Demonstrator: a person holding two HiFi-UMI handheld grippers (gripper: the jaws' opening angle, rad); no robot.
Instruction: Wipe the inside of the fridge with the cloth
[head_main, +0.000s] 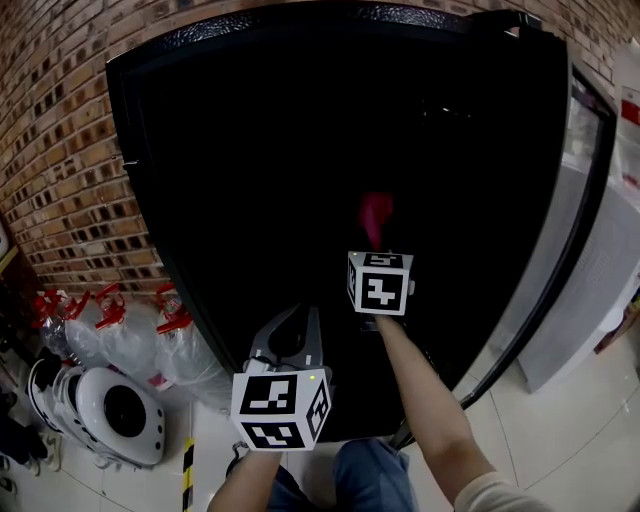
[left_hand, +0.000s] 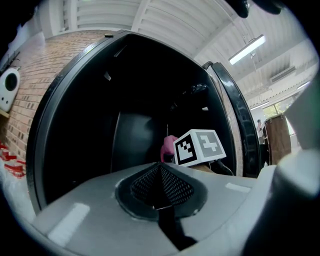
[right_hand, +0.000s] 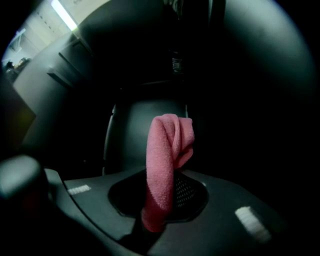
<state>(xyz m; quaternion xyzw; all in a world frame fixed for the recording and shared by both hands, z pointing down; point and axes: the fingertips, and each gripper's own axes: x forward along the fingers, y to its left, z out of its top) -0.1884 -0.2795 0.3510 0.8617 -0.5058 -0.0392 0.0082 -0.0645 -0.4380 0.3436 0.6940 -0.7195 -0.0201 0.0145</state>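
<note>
- your right gripper (right_hand: 156, 212) is clamped on the pink cloth (right_hand: 167, 150), which stands up out of the jaws as a folded tuft at the centre of the right gripper view.
- in the head view the cloth shows at mid-frame, just above your right gripper's marker cube, against the dark inside of the fridge (head_main: 130, 120). whether it touches any surface in there cannot be told.
- your left gripper (left_hand: 160, 202) has its jaws pressed together on nothing. it sits at the lower centre of the head view, in front of the cabinet.
- the fridge door (head_main: 590, 190) stands open at the right edge of the frame.
- by the look of it you are at the reaching-in step, with wiping about to start or barely under way.
- the next move calls for pressing the tuft onto a wall or shelf and sweeping it, with a firm pinch so the cloth doesn't slip out. the darkness makes contact hard to judge.
</note>
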